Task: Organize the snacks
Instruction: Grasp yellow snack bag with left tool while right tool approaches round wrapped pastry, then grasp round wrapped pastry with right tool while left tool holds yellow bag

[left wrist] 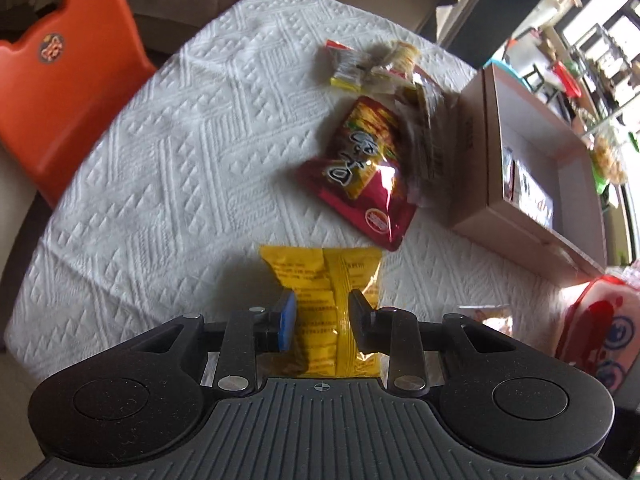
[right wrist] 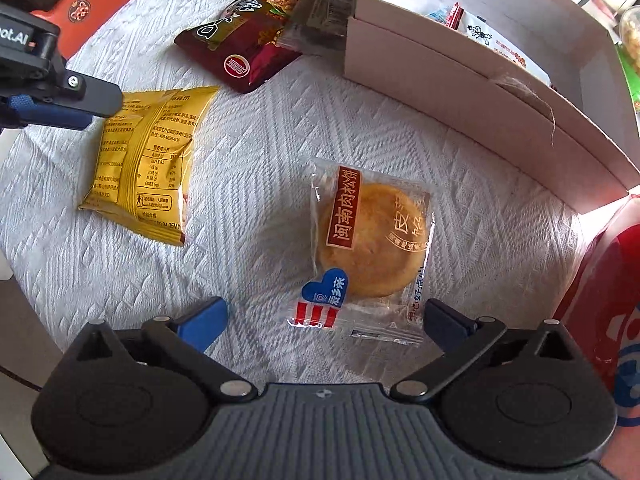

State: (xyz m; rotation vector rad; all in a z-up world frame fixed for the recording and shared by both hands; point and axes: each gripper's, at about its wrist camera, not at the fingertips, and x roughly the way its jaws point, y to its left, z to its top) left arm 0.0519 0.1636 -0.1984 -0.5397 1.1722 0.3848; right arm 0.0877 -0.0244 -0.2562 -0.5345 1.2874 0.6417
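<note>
My left gripper [left wrist: 322, 320] has its jaws narrowed around a yellow snack packet [left wrist: 320, 280], and the pads look apart from its sides. In the right wrist view the packet [right wrist: 140, 168] lies flat on the white tablecloth [right wrist: 260, 120] with the left gripper's fingers [right wrist: 60, 104] over its far left corner. My right gripper [right wrist: 324, 320] is open and empty, just short of a clear-wrapped round pastry [right wrist: 372, 240]. A red snack bag [left wrist: 360, 168] [right wrist: 244, 40] lies farther out beside an open cardboard box [left wrist: 520, 168] [right wrist: 460, 80] that holds some snacks.
Several small wrapped snacks [left wrist: 372, 64] lie at the far side of the table. An orange chair [left wrist: 68, 80] stands at the left edge. A red and pink tissue pack [right wrist: 608, 312] sits at the right edge beside the box.
</note>
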